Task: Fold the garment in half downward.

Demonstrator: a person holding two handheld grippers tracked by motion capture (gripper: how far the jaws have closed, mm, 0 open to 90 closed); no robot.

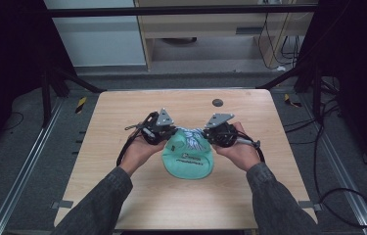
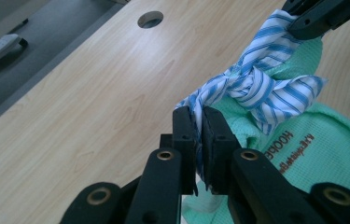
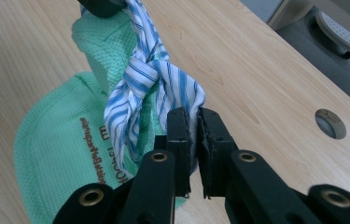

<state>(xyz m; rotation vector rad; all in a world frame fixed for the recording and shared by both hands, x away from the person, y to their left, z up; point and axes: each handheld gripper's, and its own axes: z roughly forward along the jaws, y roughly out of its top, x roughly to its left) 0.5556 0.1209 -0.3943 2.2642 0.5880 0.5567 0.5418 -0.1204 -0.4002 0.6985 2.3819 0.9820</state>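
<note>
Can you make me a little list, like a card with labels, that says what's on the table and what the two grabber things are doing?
Table: light wooden top with a round hole near the far edge
Cloth: mint-green pouch with brown lettering, lying on the table
Tie: blue-and-white striped cloth, knotted at the pouch's top
Left gripper: shut on one end of the striped cloth
Right gripper: shut on the other end
Hands: one holds each gripper, either side of the knot
</note>
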